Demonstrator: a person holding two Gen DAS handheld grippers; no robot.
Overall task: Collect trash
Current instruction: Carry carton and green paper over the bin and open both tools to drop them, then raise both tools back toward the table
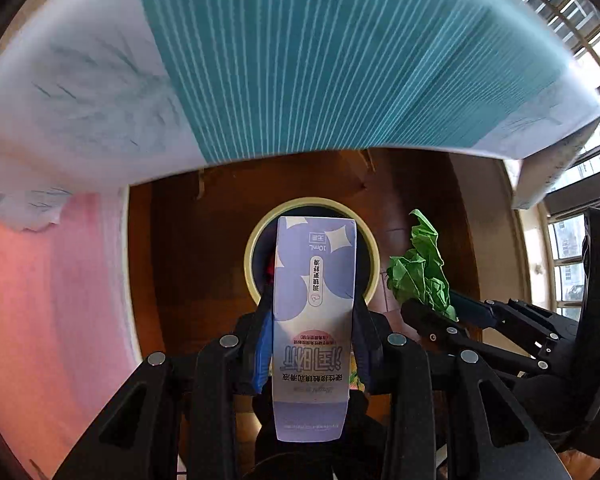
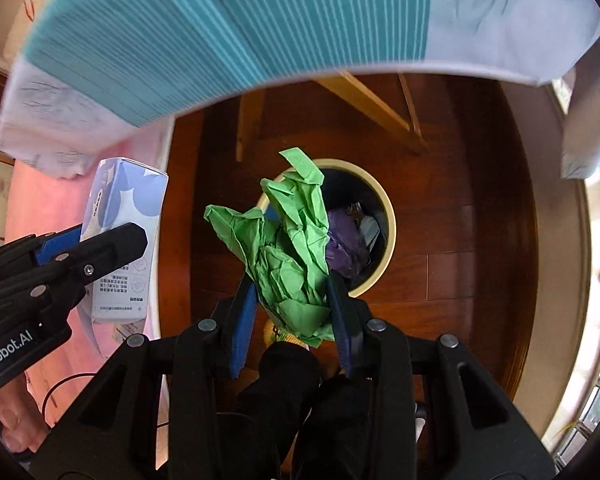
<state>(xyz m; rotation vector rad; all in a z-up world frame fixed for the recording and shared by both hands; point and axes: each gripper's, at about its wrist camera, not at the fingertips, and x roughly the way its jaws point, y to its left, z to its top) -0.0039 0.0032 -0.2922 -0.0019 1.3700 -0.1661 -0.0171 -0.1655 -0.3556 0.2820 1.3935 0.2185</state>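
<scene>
Trash in both claws hangs above a round bin (image 1: 374,256) with a pale rim, standing on a dark wooden floor (image 2: 480,240). Left claw (image 1: 314,320) is clamped on a tall lilac carton (image 1: 314,320), its blue pads pressing the carton's two long sides low down, the top end pointing at the bin's mouth. Right claw (image 2: 296,304) is clamped on a crumpled wad of green paper (image 2: 288,240), which bulges out well beyond the pads and overhangs the bin's near rim. Inside the bin, something purple (image 2: 346,244) and a pale scrap already lie. A teal-and-white striped cloth (image 1: 320,52) drapes over the desk edge above.

Risk lies in the release: the two claws hang close side by side over one narrow opening, so carton and paper could knock together. The light wad could also catch on the rim and slide off onto the floor if let go too early.
</scene>
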